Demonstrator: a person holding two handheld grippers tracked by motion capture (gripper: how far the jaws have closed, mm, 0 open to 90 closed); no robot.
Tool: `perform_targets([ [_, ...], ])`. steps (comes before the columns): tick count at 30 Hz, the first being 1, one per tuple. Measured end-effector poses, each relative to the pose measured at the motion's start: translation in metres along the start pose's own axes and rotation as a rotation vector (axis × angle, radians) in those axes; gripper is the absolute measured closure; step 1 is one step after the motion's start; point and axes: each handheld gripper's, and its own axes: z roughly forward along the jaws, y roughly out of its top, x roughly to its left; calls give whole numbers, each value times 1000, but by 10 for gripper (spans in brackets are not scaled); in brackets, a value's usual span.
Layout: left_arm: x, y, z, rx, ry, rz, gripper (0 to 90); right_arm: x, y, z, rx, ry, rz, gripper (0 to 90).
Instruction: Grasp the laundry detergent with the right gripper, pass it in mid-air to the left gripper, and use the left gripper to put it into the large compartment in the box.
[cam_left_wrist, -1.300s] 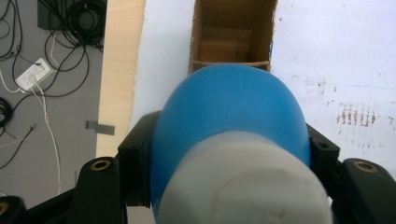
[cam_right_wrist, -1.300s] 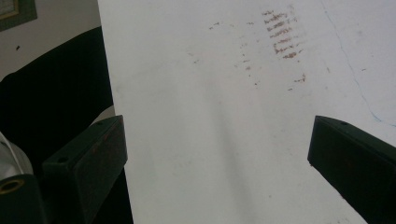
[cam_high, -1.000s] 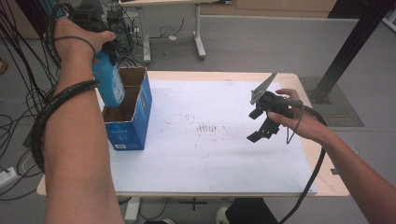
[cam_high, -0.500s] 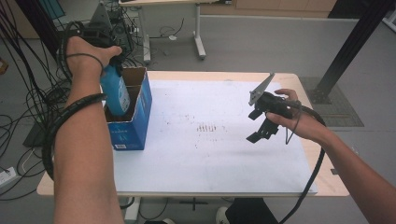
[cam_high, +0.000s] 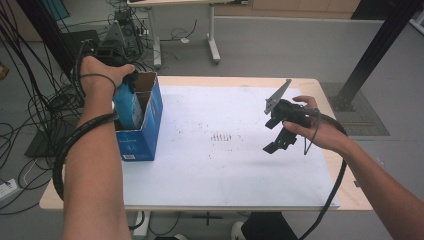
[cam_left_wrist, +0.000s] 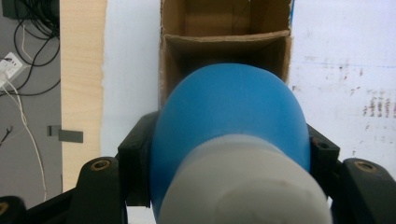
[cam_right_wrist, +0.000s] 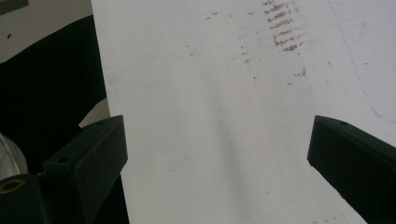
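Note:
A blue bottle (cam_high: 128, 107) with a white cap (cam_left_wrist: 243, 186) is clamped in my left gripper (cam_high: 125, 90) and sits partly inside the near compartment of an open blue cardboard box (cam_high: 145, 135) at the table's left. In the left gripper view the bottle (cam_left_wrist: 229, 116) hangs over the box's brown divided interior (cam_left_wrist: 224, 42), with both black jaws pressed on its sides. My right gripper (cam_high: 275, 137) hovers over the right half of the white sheet (cam_high: 225, 160), open and holding nothing; its jaws stand wide apart over the stained paper (cam_right_wrist: 219, 116).
The white sheet covers most of a wooden table (cam_high: 330, 165). Brown smudges (cam_high: 225, 136) mark its middle. Cables (cam_high: 30, 110) lie on the floor at left, and a table leg (cam_high: 212, 35) and a black post (cam_high: 370, 55) stand beyond the far edge.
My left hand has carried the bottle down and toward the person, lowering it into the box's near compartment. The right gripper has stayed put.

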Motion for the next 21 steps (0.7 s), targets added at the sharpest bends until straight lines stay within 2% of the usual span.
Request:
perform_targets([
  [6,0,-3,15,13,-1,7,371,-1,-1,0,3,2,2,47],
  [21,-3,-4,36,23,-2,22,371,-2,-3,2,11,2,13,47],
])
